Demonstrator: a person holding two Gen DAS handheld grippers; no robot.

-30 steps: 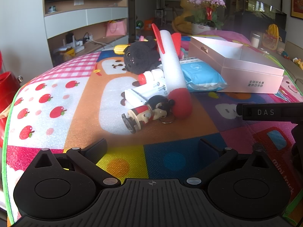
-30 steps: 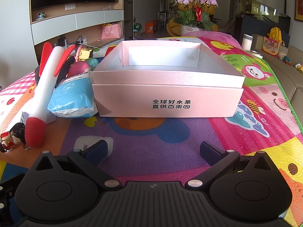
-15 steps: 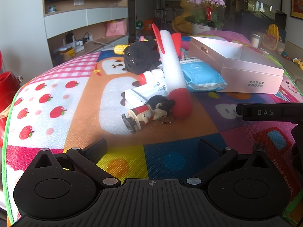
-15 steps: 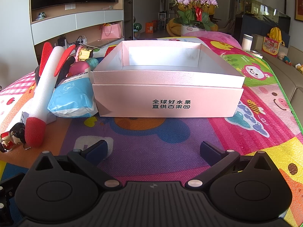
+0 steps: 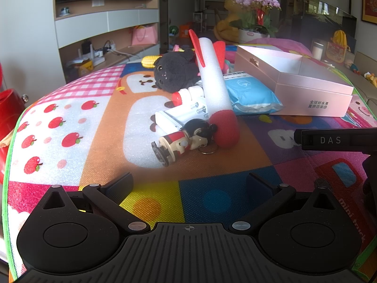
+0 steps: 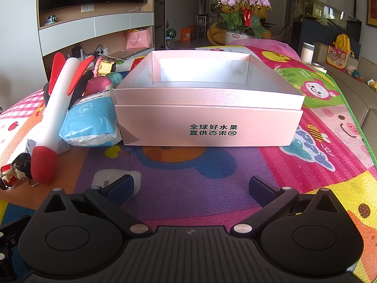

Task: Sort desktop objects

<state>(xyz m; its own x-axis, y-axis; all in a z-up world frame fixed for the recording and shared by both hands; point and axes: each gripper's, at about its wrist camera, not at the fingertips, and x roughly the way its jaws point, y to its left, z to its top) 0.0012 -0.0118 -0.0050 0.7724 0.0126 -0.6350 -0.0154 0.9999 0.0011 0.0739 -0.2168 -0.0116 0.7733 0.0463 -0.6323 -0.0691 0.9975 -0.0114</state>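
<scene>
Left gripper [image 5: 188, 185] and right gripper [image 6: 192, 185] fingers are spread wide, empty, above the play mat [image 6: 188, 165].

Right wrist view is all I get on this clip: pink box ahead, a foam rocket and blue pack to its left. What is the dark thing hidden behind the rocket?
Observer: A black plush toy; the left wrist view shows its face, lying behind the foam rocket.
Operator: My frame cuts off a little figure at the left edge. Is it standing?
Observer: No. The doll keychain lies on its side, head against the rocket's red tip.
Operator: Anything under the rocket?
Observer: Yes, white tubes with a red cap, partly beneath it.
Operator: Left gripper busy?
Observer: No, the left gripper is open and empty, short of the doll.
</scene>
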